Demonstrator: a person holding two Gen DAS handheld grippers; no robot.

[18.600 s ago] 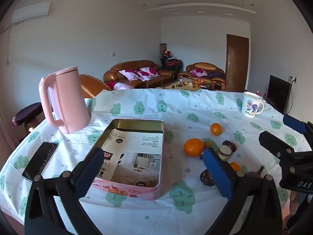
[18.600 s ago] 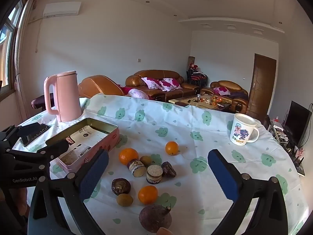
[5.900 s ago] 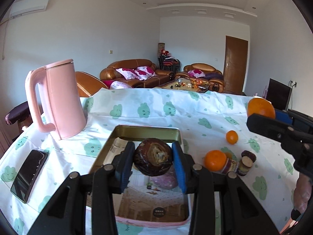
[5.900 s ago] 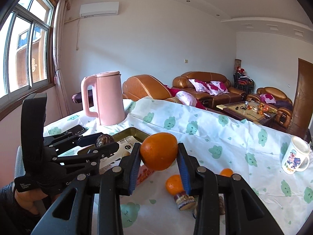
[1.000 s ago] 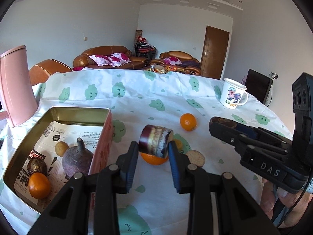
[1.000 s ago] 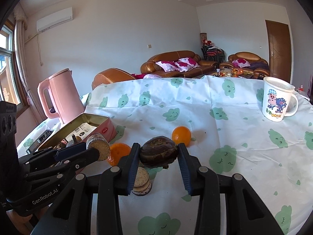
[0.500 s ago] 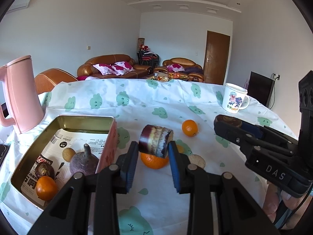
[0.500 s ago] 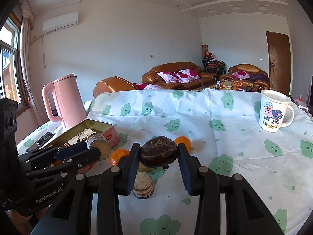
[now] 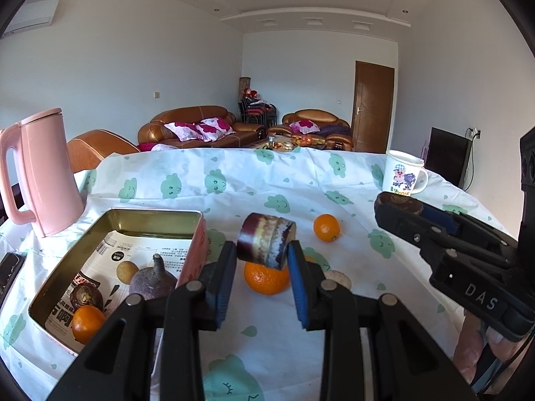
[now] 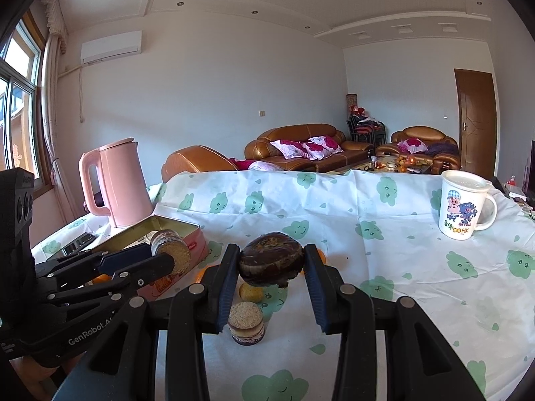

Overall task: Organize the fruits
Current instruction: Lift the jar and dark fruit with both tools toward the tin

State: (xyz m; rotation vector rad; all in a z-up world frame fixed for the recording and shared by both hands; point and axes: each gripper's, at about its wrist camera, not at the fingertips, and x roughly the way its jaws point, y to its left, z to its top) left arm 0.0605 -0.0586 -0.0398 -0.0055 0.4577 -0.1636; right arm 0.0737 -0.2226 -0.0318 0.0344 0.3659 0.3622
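Observation:
My left gripper [image 9: 262, 254] is shut on a cut purple fruit slice [image 9: 266, 244], held above the table just right of the pink tin box [image 9: 152, 218]. The tin holds an orange [image 9: 87, 323], a dark round fruit [image 9: 86, 296], a purple bulb-shaped fruit [image 9: 152, 280] and a small tan fruit [image 9: 127, 271]. My right gripper [image 10: 271, 265] is shut on a dark brown round fruit [image 10: 271, 262], above the table. On the cloth lie a large orange [image 9: 266, 277], a small orange [image 9: 326, 227] and another cut slice [image 10: 245, 322].
A pink kettle [image 9: 41, 173] stands behind the tin at the left. A phone [image 9: 10, 272] lies at the left table edge. A white cartoon mug [image 10: 463, 205] stands at the far right. A small tan fruit [image 10: 250, 291] lies near the slice.
Both grippers have risen a little with their fruit still held. The left has shifted slightly towards the tin. The tin's contents are the same.

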